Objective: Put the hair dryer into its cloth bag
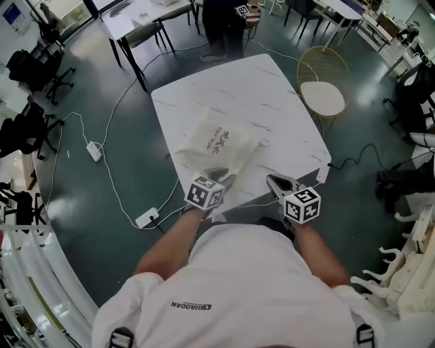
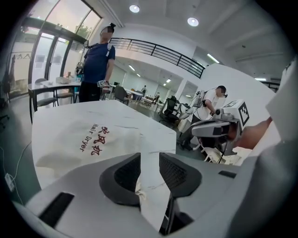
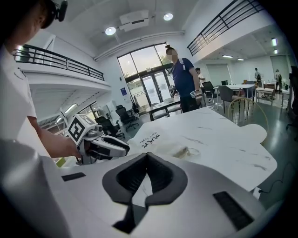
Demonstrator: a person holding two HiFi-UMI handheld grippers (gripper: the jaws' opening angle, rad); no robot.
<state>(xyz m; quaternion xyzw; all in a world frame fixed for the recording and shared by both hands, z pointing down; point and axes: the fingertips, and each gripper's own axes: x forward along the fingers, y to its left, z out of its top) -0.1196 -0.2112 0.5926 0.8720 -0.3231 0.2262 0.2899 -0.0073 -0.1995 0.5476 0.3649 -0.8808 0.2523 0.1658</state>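
Note:
A cream cloth bag (image 1: pixel 214 143) with red print lies bulging on the white marble table (image 1: pixel 265 95). No hair dryer shows anywhere outside it. In the left gripper view the bag (image 2: pixel 88 135) lies just beyond my left gripper (image 2: pixel 150 158), which is open; a small knot of pale cord shows low in the gap. My left gripper (image 1: pixel 225 182) hovers at the bag's near corner. My right gripper (image 3: pixel 148 155) is shut with nothing between its pads, and it hangs over the table's front edge (image 1: pixel 275 182). The bag's drawstring (image 3: pixel 186 151) lies loose on the table.
A gold wire chair with a white seat (image 1: pixel 323 95) stands at the table's right. A person (image 1: pixel 221 27) stands at the far end. Cables and power strips (image 1: pixel 147 217) lie on the floor to the left. A dark table (image 1: pixel 136 20) stands at the back left.

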